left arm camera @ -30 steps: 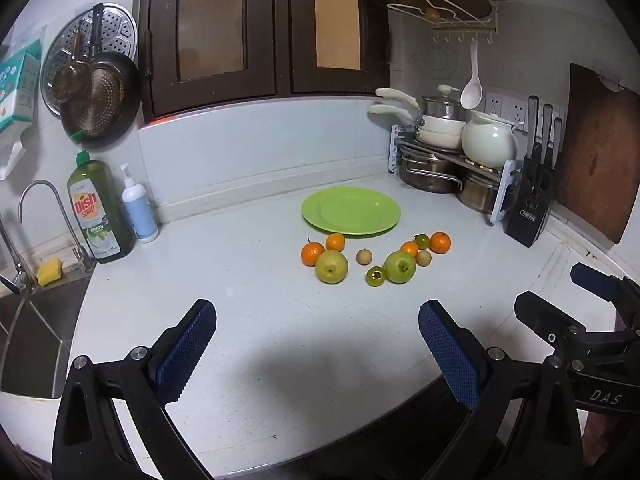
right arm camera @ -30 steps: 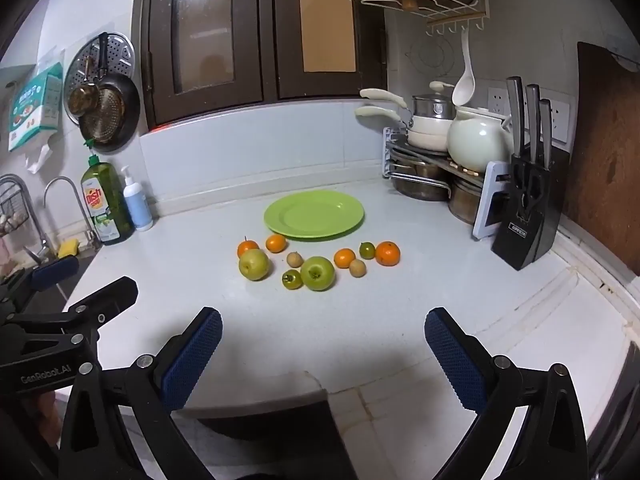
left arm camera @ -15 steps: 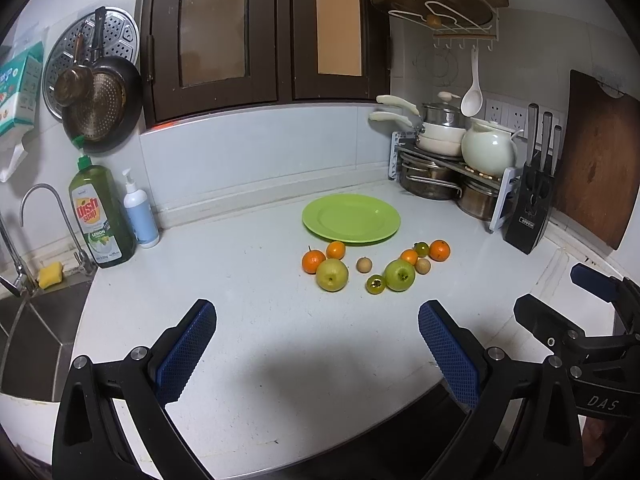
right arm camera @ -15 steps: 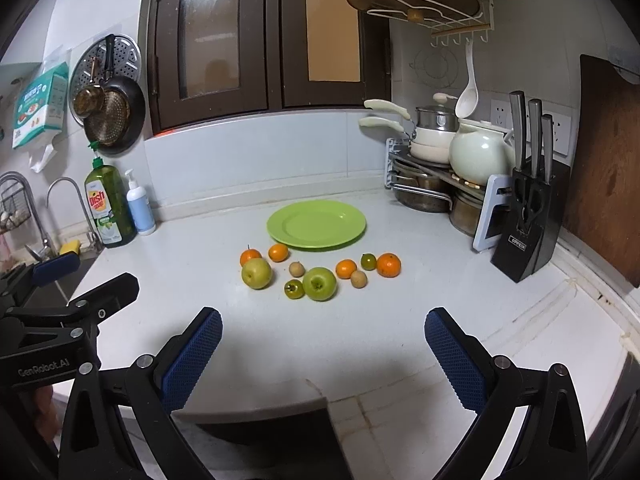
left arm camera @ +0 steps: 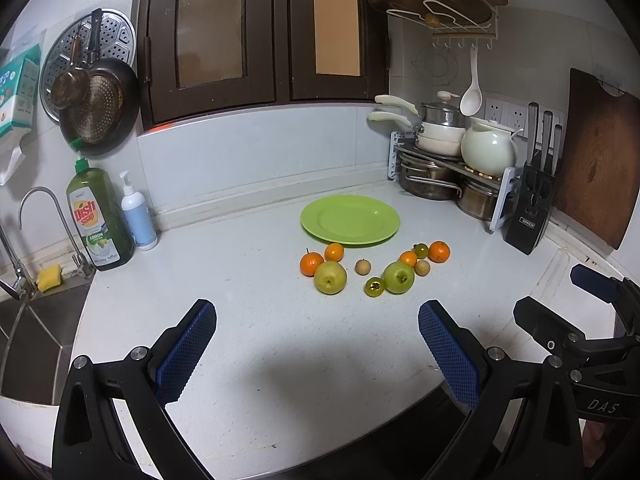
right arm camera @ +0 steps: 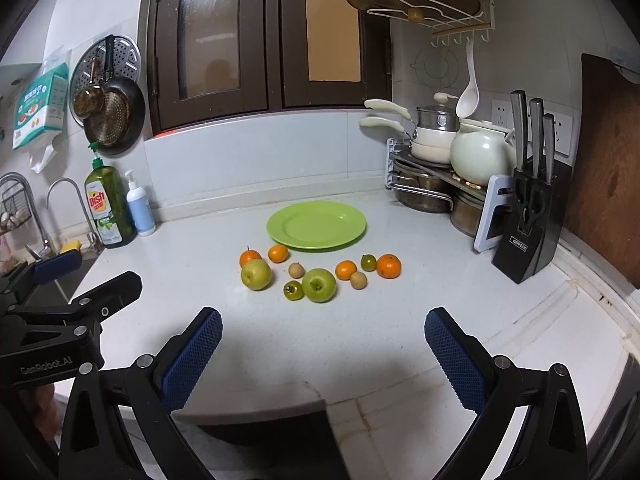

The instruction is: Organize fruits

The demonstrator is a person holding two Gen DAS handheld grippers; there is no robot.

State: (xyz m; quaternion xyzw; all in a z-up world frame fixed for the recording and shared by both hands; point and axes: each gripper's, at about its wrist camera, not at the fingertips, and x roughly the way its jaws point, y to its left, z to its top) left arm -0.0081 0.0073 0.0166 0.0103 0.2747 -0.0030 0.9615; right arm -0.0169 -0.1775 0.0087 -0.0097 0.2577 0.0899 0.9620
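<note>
Both tools gape wide; green plate (left arm camera: pixel 350 220) bare; fruits (left arm camera: pixel 372 268) beside it.

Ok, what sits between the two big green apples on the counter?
A small tan round fruit and a small dark-green persimmon-like fruit lie between the yellow-green apple and the brighter green apple; the right wrist view shows it clearest.

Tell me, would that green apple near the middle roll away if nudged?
Probably. The green apple is round and sits free on the smooth white counter, so a push would likely roll it. It could knock the small green fruit touching its side. It looks firm, so pinching it should be safe.
</note>
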